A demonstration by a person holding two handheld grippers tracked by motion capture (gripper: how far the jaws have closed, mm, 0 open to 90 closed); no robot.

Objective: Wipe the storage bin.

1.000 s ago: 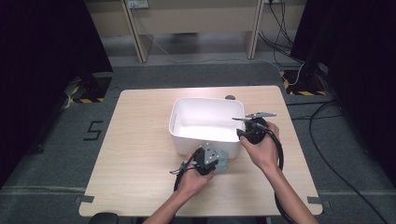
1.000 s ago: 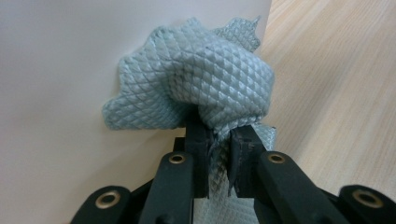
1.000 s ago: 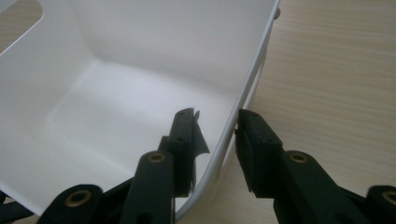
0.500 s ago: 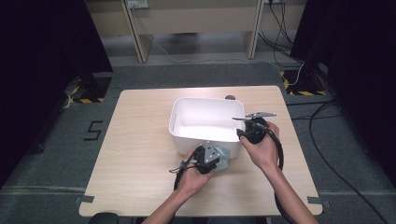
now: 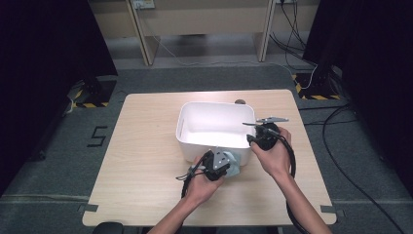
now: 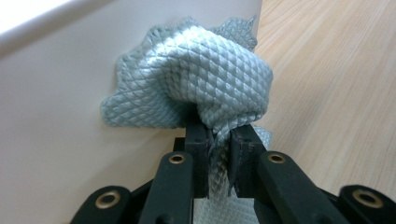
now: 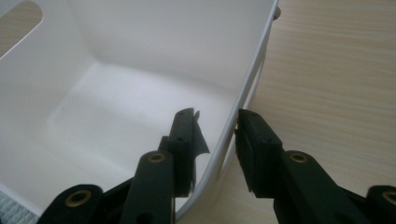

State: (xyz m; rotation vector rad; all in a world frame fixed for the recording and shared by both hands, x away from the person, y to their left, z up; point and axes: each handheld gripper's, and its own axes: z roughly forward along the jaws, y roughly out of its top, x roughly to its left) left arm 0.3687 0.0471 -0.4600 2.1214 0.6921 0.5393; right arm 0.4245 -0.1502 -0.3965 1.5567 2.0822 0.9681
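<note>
Cloth (image 6: 205,79): grey, quilted, bunched; pinched in left gripper (image 6: 218,154), pressed against outer near wall of white tub (image 5: 214,146). Right gripper (image 7: 217,140): jaws straddling tub's right wall, inner jaw not touching. Table (image 5: 141,161): wood.

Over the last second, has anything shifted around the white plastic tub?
Nothing visibly changed: the left gripper stays shut on the pale blue quilted cloth against the white plastic tub, and the right gripper still straddles its rim.
</note>
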